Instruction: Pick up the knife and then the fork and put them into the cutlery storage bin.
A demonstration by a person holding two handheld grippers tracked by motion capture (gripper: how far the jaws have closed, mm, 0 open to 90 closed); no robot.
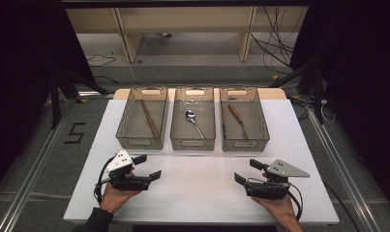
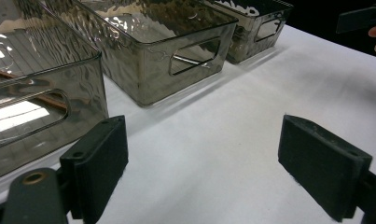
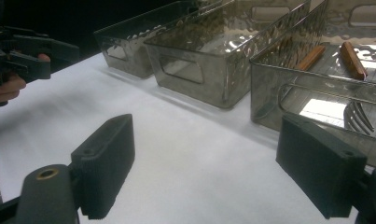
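Three smoked clear bins sit in a row at 12 o'clock on the white bench, both hand-held grippers low at the near edge
The left bin holds brown chopsticks, the middle bin a metal spoon, the right bin a wooden-handled fork. The left hand-held gripper lies at 7 o'clock, jaws wide apart and nothing between them, pointing toward 3 o'clock. The right hand-held gripper lies at 5 o'clock, jaws likewise spread over bare bench, pointing toward 9 o'clock. The grippers are well apart, each near but clear of the bins
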